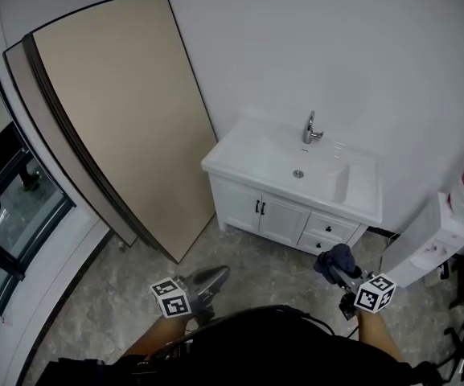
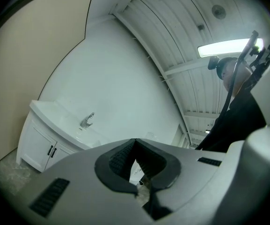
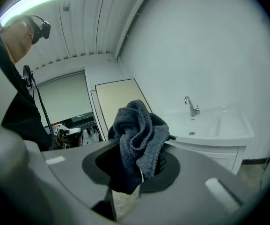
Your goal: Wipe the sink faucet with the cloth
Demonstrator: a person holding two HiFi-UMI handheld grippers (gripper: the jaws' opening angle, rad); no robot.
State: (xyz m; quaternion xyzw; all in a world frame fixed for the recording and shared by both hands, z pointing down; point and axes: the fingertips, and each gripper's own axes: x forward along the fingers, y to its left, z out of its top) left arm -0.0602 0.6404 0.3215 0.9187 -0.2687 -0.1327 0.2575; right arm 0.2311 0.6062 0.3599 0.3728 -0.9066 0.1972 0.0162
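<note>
Dark-framed glass door (image 1: 10, 207), far left in the head view, set in a white wall. Two large flat beige panels (image 1: 127, 111), leaning upright against that wall, their bottom edge on the grey marbled tile floor (image 1: 272, 273). Grey two-jaw left gripper (image 1: 215, 277), held low over the floor just right of the panels' foot; its own view shows the ribbed black pads meeting at their tips with nothing between them, so it is closed and empty. White vanity cabinet (image 1: 273, 215) with dark door handles, standing against the back wall right of the panels, well apart from both grippers. White rectangular ceramic sink (image 1: 360, 175), set on top of the cabinet. Chrome single-lever faucet (image 1: 310, 129), upright at the back rim of the sink, next to the wall. Grey two-jaw right gripper (image 3: 139, 161), held low in front of the cabinet's right end; jaws clamped on a dark blue-grey knitted cloth (image 3: 137, 128), which bunches up above the jaw tips, clear of the faucet and sink. White upright unit (image 1: 429, 248), at the right edge beside the cabinet; kind not discernible.
</note>
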